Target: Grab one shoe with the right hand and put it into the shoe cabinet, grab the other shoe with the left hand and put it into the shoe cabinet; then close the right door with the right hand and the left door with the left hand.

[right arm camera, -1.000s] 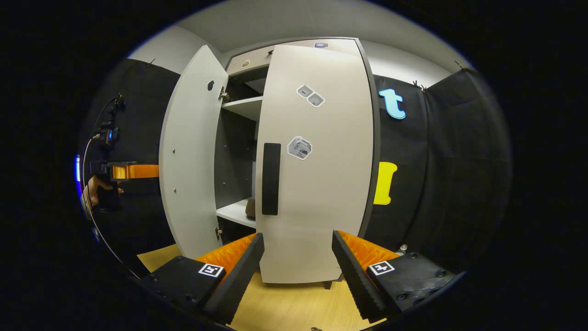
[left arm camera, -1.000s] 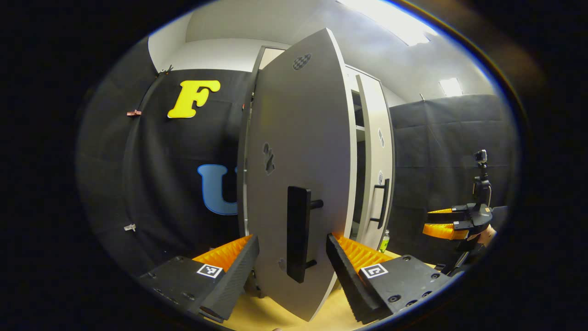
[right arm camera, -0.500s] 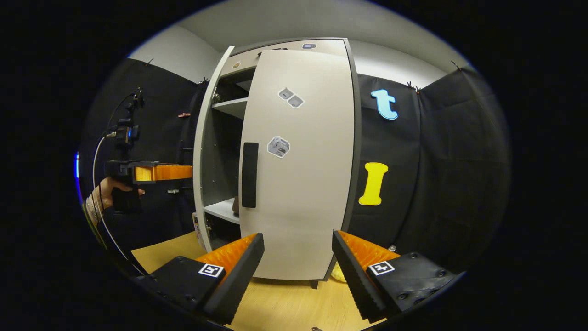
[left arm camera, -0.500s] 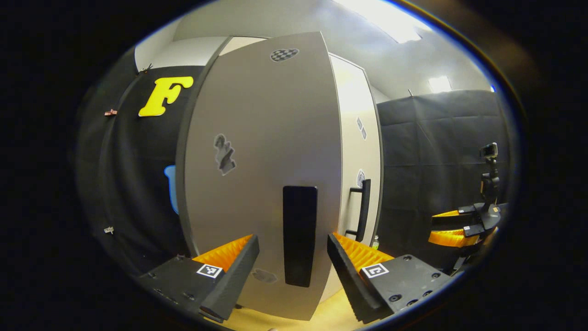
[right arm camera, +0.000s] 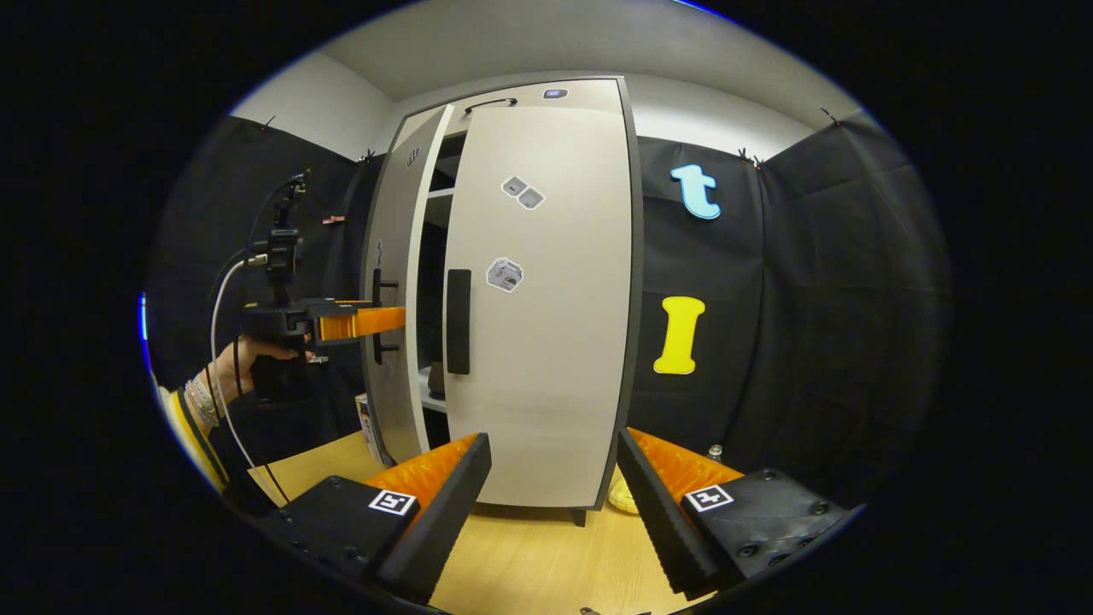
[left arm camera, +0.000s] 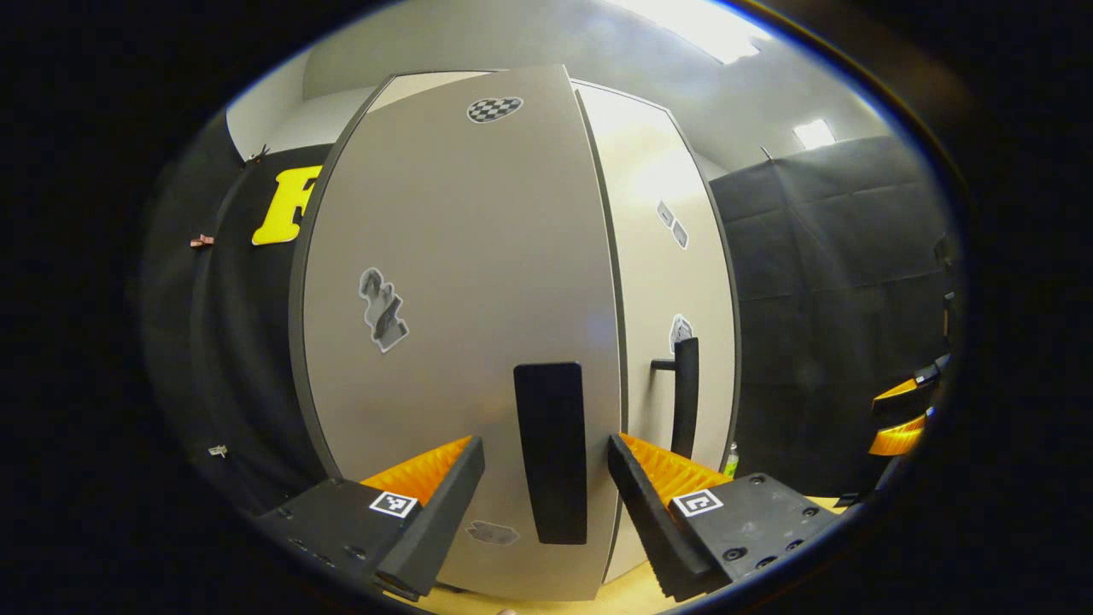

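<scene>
The left gripper (left arm camera: 546,500) stands with its jaws spread wide and nothing held, its two fingers either side of the dark handle (left arm camera: 552,451) on the left door (left arm camera: 461,282) of the shoe cabinet (right arm camera: 546,94), close in front of the panel; whether a fingertip touches the door cannot be told. In the left gripper view that door fills the space ahead of the fingers, and just past its right edge the right door (left arm camera: 662,282) shows with its own handle (left arm camera: 685,397), a narrow dark seam between the two. In the right gripper view the left gripper (right arm camera: 388,320) is seen off to the left, gripped by a hand (right arm camera: 248,352) with bracelets at the wrist, its fingers level and reaching to the handle (right arm camera: 378,312) of the left door (right arm camera: 394,299), which stands slightly ajar with a dark gap beside it. Through that gap, low down, a small dark shape that may be a shoe (right arm camera: 436,380) rests on a shelf inside; the other shoe cannot be made out. The right gripper (right arm camera: 553,504) is likewise wide open and empty, set back from the cabinet above the wooden floor (right arm camera: 538,564), with the right door (right arm camera: 542,299) straight ahead of it and lying flush. In the left gripper view the right gripper (left arm camera: 903,416) shows at the far right edge, well apart from the cabinet.
</scene>
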The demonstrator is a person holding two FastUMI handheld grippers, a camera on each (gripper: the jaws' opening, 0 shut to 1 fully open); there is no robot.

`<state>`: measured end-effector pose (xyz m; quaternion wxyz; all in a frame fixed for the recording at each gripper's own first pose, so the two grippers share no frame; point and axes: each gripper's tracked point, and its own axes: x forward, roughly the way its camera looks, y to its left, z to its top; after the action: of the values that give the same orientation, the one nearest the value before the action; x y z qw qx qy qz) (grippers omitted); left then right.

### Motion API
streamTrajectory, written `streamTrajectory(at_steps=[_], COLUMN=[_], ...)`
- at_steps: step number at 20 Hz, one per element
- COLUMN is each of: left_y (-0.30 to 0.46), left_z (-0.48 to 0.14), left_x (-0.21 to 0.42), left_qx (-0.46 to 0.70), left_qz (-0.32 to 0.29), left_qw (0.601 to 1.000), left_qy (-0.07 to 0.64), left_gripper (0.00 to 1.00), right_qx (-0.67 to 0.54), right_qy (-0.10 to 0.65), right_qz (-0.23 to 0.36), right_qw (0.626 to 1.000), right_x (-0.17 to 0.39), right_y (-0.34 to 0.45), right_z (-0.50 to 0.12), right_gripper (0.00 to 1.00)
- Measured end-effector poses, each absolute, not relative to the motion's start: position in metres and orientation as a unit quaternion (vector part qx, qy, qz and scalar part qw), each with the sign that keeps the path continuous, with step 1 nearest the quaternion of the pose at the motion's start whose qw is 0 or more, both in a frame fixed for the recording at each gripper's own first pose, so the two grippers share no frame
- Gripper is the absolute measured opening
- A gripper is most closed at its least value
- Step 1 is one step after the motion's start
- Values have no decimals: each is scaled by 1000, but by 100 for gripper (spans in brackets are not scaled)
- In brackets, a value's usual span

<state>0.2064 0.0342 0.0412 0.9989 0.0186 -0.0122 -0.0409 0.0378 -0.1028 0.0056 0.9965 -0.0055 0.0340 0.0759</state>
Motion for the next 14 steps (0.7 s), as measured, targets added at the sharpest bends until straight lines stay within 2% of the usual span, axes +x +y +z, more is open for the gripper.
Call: streamTrajectory(at_steps=[4, 8, 14], left_y=[28, 26, 54], left_z=[31, 23, 22], left_x=[190, 146, 78], left_qx=[-8, -23, -39], left_qz=[-24, -35, -10], left_qw=[1000, 999, 999], left_qy=[-12, 0, 6], left_gripper=[93, 94, 94], right_qx=[7, 3, 8], right_qy=[31, 18, 5], right_qz=[96, 117, 136], right_qw=[995, 993, 991], right_x=[33, 25, 14], right_y=[-77, -48, -14], right_z=[12, 21, 29], right_gripper=[98, 98, 98])
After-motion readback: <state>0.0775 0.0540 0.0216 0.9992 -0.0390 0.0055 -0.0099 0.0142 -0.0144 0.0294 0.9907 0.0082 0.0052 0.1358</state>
